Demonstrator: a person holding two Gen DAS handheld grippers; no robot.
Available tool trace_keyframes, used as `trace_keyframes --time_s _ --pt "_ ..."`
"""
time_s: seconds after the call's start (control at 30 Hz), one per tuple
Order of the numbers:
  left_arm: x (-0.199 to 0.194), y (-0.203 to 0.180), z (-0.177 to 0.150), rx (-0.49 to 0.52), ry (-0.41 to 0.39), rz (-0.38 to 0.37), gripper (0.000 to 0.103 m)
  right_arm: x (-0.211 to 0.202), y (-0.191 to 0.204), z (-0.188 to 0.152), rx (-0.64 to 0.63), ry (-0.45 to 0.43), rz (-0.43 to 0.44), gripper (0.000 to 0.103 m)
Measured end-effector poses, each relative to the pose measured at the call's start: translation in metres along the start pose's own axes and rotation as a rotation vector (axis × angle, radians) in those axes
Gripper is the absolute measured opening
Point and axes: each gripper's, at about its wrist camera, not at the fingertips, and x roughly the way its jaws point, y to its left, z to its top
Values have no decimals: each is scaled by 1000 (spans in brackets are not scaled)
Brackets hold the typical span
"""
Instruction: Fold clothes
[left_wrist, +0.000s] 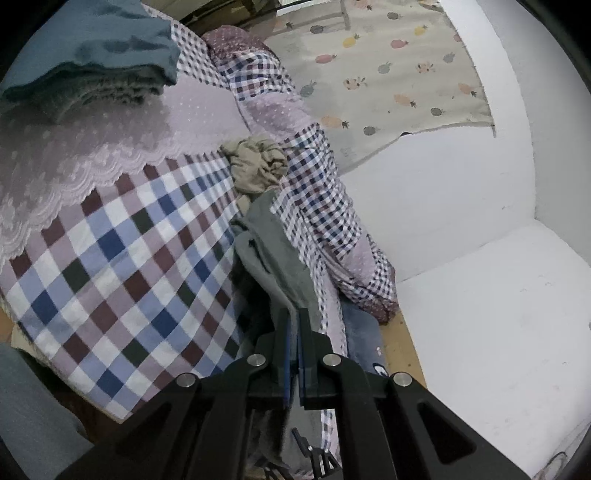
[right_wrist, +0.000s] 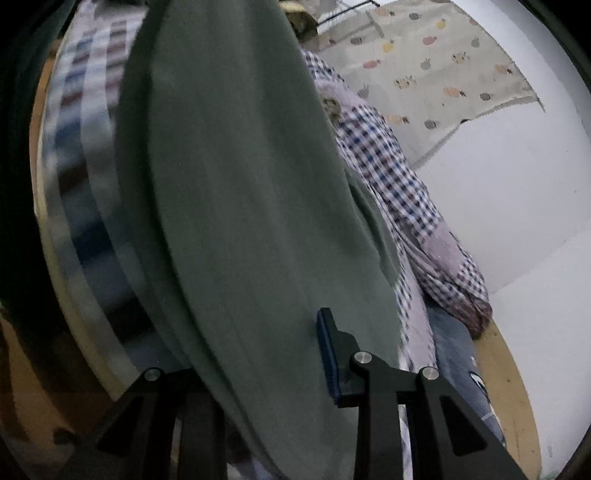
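Grey garment (left_wrist: 275, 258) hangs at the bed (left_wrist: 122, 258) edge, left tongs (left_wrist: 294, 317) pinched tight on its fabric; beige clothing (left_wrist: 256, 166) bunched beyond; right tongs (right_wrist: 258, 332) wide, garment draped between.

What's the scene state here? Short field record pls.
surface: bed with checked cover
held item: grey-green garment, hanging off the bed edge
left tool: shut on the garment's edge
right tool: garment draped across it, one finger hidden, grip unclear
other laundry: crumpled beige garment; folded teal stack
fold status: not yet folded
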Motion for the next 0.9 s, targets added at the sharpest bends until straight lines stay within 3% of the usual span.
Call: trace_keyframes --time_s 0.13,0.27,0.4,0.47,0.6,0.9 --pt "-2 -6 8 7 -10 -11 0 3 -10 -32 -87 34 -49 29" --pt "-1 -10 12 16 -9 -12 1 2 -26 -60 -48 104 -53 27" --pt "2 -9 13 18 -7 -3 1 0 -39 -79 -34 156 -52 7" --pt "2 -9 13 24 -3 4 1 -3 -42 -86 -29 173 -33 4" --pt "3 -9 13 34 6 25 1 -17 -63 -89 -11 138 1 0" --pt "1 -21 4 84 38 61 1 -52 -153 -79 78 97 -66 0"
